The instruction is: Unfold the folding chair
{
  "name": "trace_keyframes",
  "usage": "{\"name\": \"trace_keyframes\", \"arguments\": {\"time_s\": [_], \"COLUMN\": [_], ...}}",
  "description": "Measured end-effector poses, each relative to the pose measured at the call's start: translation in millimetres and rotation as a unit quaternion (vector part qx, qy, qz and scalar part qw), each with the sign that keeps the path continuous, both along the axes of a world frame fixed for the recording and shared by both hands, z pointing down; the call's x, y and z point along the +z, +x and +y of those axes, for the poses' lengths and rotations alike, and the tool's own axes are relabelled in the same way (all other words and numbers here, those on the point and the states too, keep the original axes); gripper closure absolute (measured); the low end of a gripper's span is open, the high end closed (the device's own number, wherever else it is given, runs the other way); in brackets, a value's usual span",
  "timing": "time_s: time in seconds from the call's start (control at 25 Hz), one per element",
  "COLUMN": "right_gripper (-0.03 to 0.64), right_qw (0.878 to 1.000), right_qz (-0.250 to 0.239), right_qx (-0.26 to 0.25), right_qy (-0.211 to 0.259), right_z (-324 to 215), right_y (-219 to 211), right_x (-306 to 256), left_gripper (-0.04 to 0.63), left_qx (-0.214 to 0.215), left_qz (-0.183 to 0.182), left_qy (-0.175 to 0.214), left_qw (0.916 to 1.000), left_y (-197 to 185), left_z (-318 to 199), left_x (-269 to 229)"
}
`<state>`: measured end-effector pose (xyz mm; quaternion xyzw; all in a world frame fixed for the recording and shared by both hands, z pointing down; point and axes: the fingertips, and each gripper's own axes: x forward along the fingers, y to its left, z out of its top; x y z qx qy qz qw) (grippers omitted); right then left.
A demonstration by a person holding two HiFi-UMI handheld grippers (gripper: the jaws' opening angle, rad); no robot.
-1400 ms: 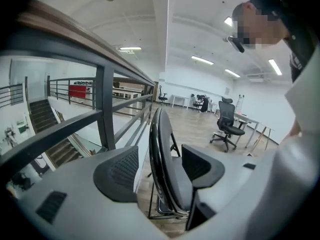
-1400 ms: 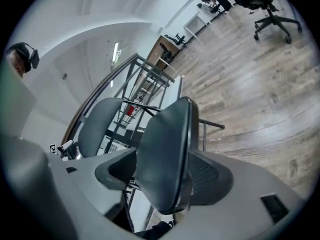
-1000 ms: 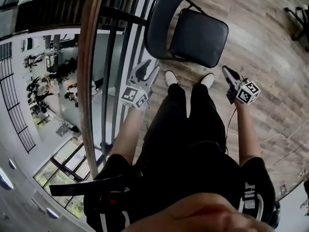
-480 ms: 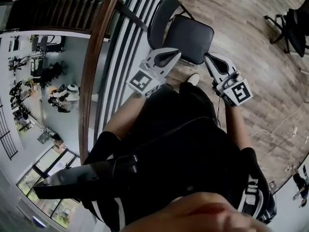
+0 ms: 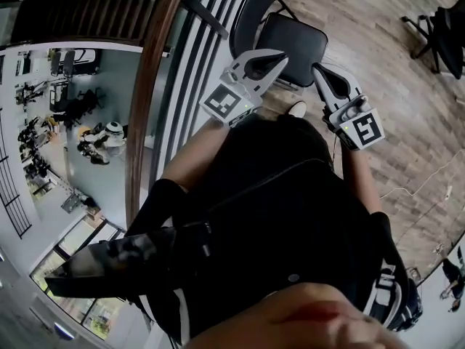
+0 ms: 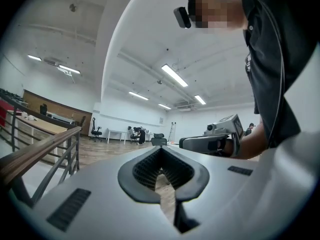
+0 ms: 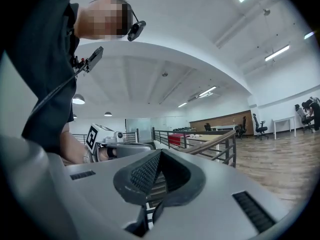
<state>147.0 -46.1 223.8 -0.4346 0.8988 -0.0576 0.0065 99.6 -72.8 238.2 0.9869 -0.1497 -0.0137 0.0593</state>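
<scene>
The black folding chair stands unfolded on the wood floor, its seat (image 5: 294,46) flat and its backrest (image 5: 251,13) toward the railing. My left gripper (image 5: 278,54) hangs in the air over the seat's near left edge, shut and empty. My right gripper (image 5: 320,71) hovers by the seat's near right corner, also shut with nothing in it. Neither touches the chair. In the left gripper view the left gripper (image 6: 161,151) points level into the room, and the right gripper (image 6: 215,141) shows beside it. The right gripper (image 7: 160,153) faces the left gripper (image 7: 107,146) in the right gripper view.
A wooden handrail (image 5: 156,86) with dark metal bars runs along the left, with a lower floor below it. An office chair (image 5: 443,27) stands at the far right. The person's white shoe (image 5: 296,109) is just short of the chair. A cable (image 5: 418,184) lies on the floor.
Both grippers rose from beside the person's legs up in front of the body, over the chair's near edge. The left jaws closed. The right gripper rolled.
</scene>
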Motion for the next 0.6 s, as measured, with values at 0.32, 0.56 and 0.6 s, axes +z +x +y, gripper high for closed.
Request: {"name": "trace_keyframes", "arguments": {"time_s": [0.32,0.56,0.6], "right_gripper": [0.609,0.609,0.609], "right_qw": [1.0,1.0,1.0], "right_qz": [-0.002,-0.002,-0.001], "right_qx": [-0.003,-0.009,-0.01], "right_qy": [0.002,0.002,0.002], "right_z": [1.0,7.6,7.5], "right_y": [-4.2,-4.6,-4.5], "right_x": [0.9,2.0,1.9], "left_gripper": [0.592,0.592,0.592], "left_qx": [0.004,-0.001,-0.002], "left_qz": [0.003,0.002,0.002], "left_qy": [0.002,0.006,0.005], "left_qw": [1.0,1.0,1.0], "left_y": [2.4,2.9,2.9], "left_z": [5.8,12.3,12.2], "left_x": [-1.8,-2.2,-2.5]}}
